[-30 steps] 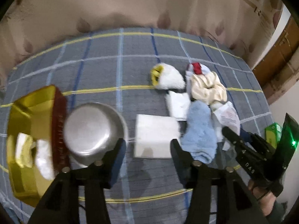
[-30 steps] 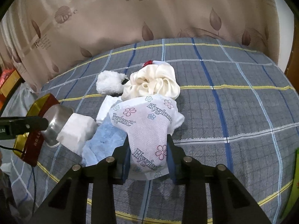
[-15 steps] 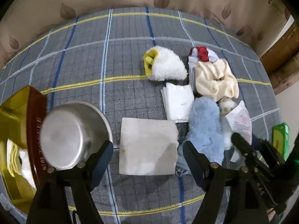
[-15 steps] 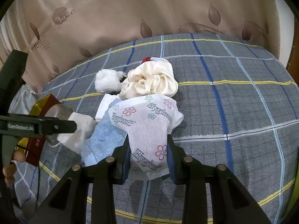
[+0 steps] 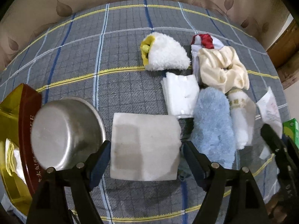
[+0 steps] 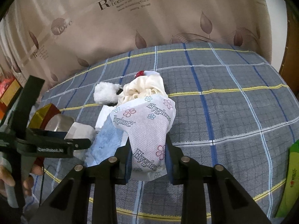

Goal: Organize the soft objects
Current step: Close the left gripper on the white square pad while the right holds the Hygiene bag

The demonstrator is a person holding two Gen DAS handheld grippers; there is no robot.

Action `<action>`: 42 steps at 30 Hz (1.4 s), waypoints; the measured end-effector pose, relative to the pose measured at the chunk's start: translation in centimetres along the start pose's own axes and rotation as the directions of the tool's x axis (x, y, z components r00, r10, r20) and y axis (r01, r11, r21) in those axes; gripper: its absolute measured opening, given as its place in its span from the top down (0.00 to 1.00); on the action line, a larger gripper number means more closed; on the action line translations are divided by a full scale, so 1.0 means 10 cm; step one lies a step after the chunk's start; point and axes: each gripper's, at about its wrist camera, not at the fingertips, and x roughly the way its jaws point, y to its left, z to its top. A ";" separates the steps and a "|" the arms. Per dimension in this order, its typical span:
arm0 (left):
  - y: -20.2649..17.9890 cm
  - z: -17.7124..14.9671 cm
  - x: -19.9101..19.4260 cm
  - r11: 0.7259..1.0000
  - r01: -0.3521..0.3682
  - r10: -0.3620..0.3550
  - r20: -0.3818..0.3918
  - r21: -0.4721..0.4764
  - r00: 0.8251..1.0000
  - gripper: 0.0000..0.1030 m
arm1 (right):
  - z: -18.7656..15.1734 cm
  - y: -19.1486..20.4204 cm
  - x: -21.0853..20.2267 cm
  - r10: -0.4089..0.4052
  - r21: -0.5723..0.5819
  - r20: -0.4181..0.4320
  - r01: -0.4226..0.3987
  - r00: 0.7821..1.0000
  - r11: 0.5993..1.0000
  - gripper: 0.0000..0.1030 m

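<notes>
My left gripper [image 5: 143, 160] is open, its jaws on either side of a folded white cloth pad [image 5: 144, 145] lying on the plaid cover. My right gripper [image 6: 147, 160] is shut on a white "Hygiene" wipes packet [image 6: 147, 128] with flower print and holds it above the cover; the packet also shows in the left wrist view [image 5: 270, 110]. Beside the pad lie a fluffy blue cloth [image 5: 213, 128], a rolled white towel [image 5: 241, 123], a folded white tissue stack [image 5: 180, 95], a cream satin scrunchie [image 5: 223, 69] and a white fleece piece with yellow edge [image 5: 164, 56].
An upturned steel bowl [image 5: 65, 132] sits left of the pad, against a gold and red box [image 5: 16, 130] holding white cloth. A red and white item [image 5: 205, 41] lies behind the scrunchie. A green box [image 6: 290, 177] is at the right edge. A leaf-print curtain [image 6: 149, 18] stands behind.
My left gripper moved forward and down until its open jaws flank the white pad. My right gripper lifted the wipes packet slightly, uncovering the rolled white towel.
</notes>
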 end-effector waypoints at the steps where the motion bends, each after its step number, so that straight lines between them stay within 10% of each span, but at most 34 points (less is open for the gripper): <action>1: 0.00 0.01 0.02 1.000 0.001 -0.001 -0.004 -0.004 1.000 0.21 | 0.00 -0.01 0.00 0.004 0.005 0.000 -0.004 1.000 1.000 0.74; 18: 0.06 0.02 0.19 0.999 -0.011 0.010 -0.029 -0.047 1.000 0.29 | -0.01 -0.03 0.03 0.028 0.034 -0.024 -0.027 0.999 0.999 0.74; 42: 0.08 -0.69 -0.73 1.000 -0.003 0.003 0.062 -0.007 0.998 0.30 | 0.02 -0.02 -0.07 0.028 0.030 0.006 -0.028 1.000 0.999 0.74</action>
